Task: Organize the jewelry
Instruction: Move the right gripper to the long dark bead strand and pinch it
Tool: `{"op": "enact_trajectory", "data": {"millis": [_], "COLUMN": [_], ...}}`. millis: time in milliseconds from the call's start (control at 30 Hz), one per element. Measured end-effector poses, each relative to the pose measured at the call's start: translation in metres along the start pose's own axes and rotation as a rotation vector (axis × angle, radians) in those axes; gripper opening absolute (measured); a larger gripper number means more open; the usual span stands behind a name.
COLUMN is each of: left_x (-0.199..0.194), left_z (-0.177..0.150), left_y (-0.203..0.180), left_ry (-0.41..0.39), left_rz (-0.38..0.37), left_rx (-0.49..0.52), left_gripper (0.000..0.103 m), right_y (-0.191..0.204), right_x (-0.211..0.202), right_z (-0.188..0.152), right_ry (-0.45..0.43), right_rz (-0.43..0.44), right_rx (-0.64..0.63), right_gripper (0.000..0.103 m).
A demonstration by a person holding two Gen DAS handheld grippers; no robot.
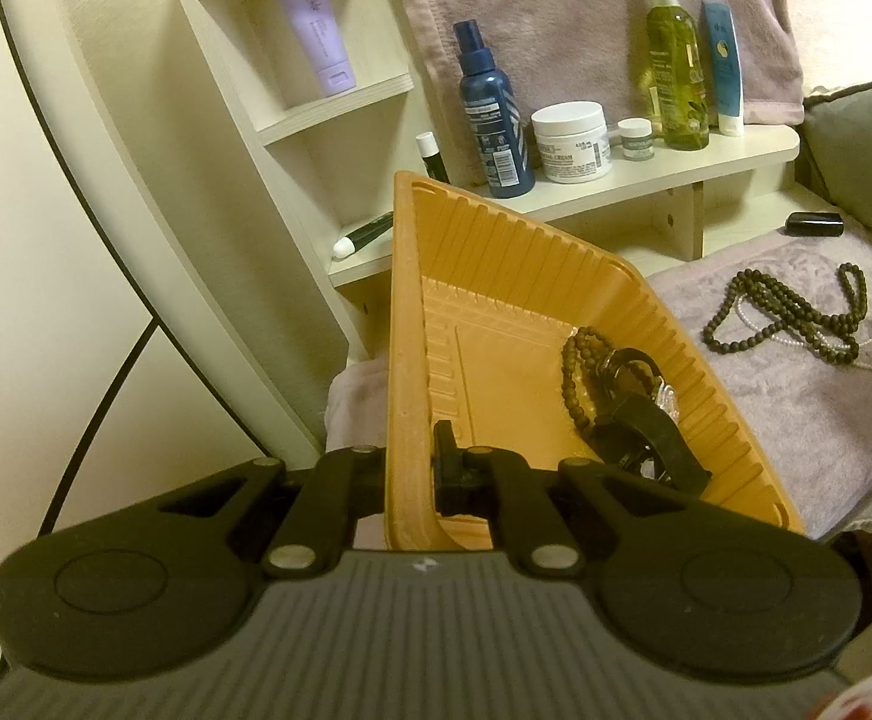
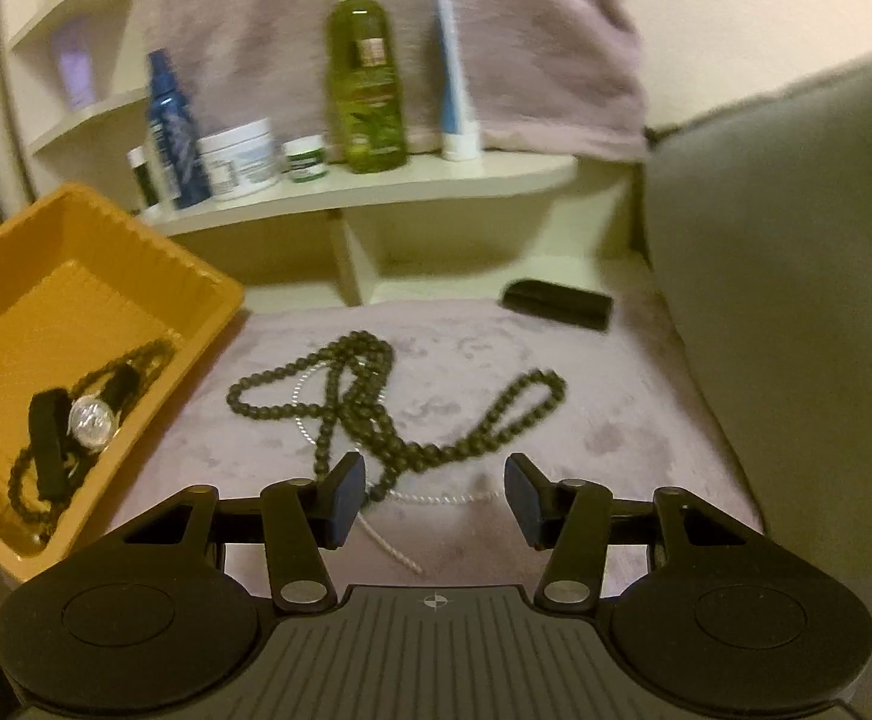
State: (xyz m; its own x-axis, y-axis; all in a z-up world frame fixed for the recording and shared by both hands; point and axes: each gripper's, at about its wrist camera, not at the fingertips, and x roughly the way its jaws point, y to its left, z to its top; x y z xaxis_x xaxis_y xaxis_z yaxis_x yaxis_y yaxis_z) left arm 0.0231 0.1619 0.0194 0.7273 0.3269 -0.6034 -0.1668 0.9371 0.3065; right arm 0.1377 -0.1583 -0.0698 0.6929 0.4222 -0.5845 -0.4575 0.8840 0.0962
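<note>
My left gripper (image 1: pixel 411 456) is shut on the near wall of an orange ribbed tray (image 1: pixel 496 276), which it holds tilted. A black-strapped wristwatch (image 1: pixel 646 420) and a dark bead bracelet (image 1: pixel 574 372) lie inside the tray. The right wrist view shows the same tray (image 2: pixel 93 228) at the left, with the watch (image 2: pixel 92 423) in it. A long dark bead necklace (image 2: pixel 375 414) is tangled with a thin white pearl string (image 2: pixel 436 498) on the mauve towel (image 2: pixel 586 420). My right gripper (image 2: pixel 436 483) stands open just short of the necklace, with only the pearl string's end between its fingers.
A cream shelf (image 2: pixel 436 180) behind the towel carries a green bottle (image 2: pixel 369 90), a blue bottle (image 2: pixel 168 132), a white jar (image 2: pixel 237 159) and tubes. A black case (image 2: pixel 556 303) lies at the towel's far right. A grey cushion (image 2: pixel 796 240) walls the right side.
</note>
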Motion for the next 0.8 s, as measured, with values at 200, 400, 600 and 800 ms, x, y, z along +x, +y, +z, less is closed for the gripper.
{"op": "enact_trajectory", "data": {"millis": [200,400,600,800], "left_x": [0.0,0.001,0.002,0.002], "left_z": [0.0,-0.001,-0.001,-0.001], "left_y": [0.0,0.0,0.0,0.0], "left_ry": [0.001,0.005,0.005,0.005], "left_rz": [0.001,0.004,0.004,0.004], "left_rx": [0.002,0.003,0.005,0.005], "left_gripper": [0.006,0.006,0.006,0.006], "right_y": [0.014,0.023,0.028,0.031], "right_x": [0.021,0.042,0.059,0.062], "right_z": [0.005,0.007,0.007,0.009], "right_ry": [0.045,0.092,0.137,0.152], "right_rz": [0.015,0.022,0.023,0.041], "right_rx": [-0.179,-0.321,-0.409,-0.429], "right_gripper": [0.052,0.035,0.029,0.007]}}
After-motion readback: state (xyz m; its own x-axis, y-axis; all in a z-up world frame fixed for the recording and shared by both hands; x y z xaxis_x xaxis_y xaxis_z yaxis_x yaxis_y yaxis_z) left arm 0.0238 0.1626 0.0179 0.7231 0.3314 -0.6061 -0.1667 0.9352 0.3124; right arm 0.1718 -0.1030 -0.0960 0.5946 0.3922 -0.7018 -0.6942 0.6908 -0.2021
